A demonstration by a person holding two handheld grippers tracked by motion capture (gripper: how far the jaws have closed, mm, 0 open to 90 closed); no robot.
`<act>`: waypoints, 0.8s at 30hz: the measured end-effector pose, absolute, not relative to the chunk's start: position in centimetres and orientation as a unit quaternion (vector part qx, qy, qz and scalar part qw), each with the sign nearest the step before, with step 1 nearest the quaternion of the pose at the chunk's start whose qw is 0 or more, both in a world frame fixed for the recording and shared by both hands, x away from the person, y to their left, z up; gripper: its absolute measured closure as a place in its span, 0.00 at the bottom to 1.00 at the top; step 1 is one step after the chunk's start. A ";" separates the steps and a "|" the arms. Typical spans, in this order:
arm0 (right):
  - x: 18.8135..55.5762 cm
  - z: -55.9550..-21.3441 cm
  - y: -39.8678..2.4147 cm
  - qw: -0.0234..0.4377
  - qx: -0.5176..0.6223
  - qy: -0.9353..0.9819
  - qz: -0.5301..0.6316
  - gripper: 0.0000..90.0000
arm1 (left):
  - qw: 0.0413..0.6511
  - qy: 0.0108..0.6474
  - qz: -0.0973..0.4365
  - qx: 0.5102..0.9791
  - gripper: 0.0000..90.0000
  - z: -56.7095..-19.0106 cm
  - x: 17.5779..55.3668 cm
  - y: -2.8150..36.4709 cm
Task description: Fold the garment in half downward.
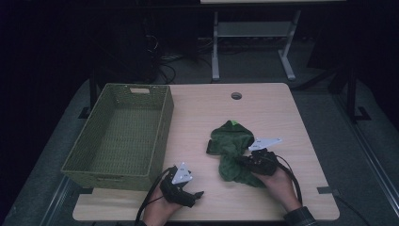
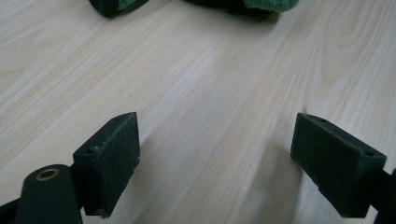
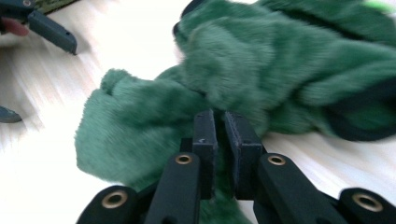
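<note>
Right tongs pinch green plush on the tabletop, left tongs wide apart over bare wood, basket beside.

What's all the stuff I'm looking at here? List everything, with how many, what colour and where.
fuzzy garment: one, dark green with a bright green tag at its far edge, crumpled on the table right of centre.
woven basket: one, olive green, on the table's left side.
table: one, light wood, with a round hole near its far edge.
white desk frame: one, on the floor beyond the table.
left tool: one, black, jaws wide apart over bare wood, near the table's front edge.
right tool: one, black, jaws pinched on a fold of the fuzzy garment.
hands: two, entering from the near edge, each holding a tool.
</note>
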State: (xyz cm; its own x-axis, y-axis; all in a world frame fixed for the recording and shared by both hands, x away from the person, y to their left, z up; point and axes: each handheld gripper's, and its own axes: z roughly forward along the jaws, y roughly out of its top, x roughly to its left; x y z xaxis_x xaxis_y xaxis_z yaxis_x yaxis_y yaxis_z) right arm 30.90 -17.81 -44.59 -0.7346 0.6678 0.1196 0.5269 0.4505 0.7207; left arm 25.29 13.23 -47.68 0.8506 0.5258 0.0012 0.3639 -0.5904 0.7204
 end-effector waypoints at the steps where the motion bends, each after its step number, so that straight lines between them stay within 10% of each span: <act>1: 30.8 -44.4 -18.2 0.094 0.355 0.845 0.389 0.90 | 0.376 0.252 0.107 0.885 0.17 -47.7 25.3 13.2; 24: 26.2 -44.3 -27.2 0.125 0.392 0.823 0.392 0.70 | 0.377 0.253 0.106 0.885 0.16 -47.7 25.2 13.1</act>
State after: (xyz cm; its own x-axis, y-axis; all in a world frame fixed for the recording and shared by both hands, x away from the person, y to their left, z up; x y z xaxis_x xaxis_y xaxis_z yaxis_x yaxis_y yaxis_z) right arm 26.15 -27.24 -44.28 -0.6620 0.7425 0.1020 0.5467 0.3853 0.7434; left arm 25.23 13.11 -47.72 0.8499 0.5270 -0.0031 0.3676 -0.5887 0.7199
